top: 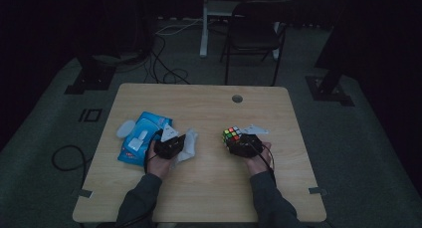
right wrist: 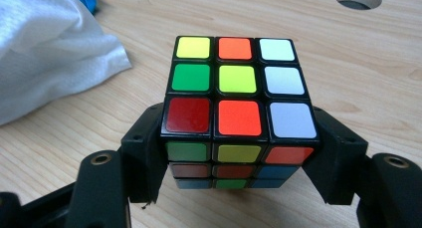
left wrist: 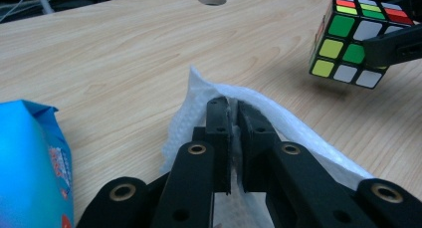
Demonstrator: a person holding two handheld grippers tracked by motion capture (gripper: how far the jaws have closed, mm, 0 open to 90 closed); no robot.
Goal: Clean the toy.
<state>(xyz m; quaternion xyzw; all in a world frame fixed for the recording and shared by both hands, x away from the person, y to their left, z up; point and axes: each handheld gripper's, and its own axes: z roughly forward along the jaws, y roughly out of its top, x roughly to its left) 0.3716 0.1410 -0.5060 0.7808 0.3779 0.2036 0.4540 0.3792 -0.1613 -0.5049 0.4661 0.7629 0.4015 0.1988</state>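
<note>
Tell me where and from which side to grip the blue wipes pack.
Grip the blue wipes pack across its narrower width, coming from above: it lies flat on the table, so only the long side edges offer the jaws purchase. It looks soft, so pinch gently.

Scrambled puzzle cube [right wrist: 239,113] is hanging clamped, lifted off the counter [top: 209,188]. Crumpled white wipe [left wrist: 278,121] is sitting pinched beside it.

Bystanders on and around the table

A blue wipes packet [top: 141,138] is seen lying flat near the wooden table's [top: 209,188] left edge — a white lid [top: 125,129] rests just beside it; a round hole [top: 237,98] is cut near the far edge, and a dark chair [top: 254,31] is set beyond.
</note>
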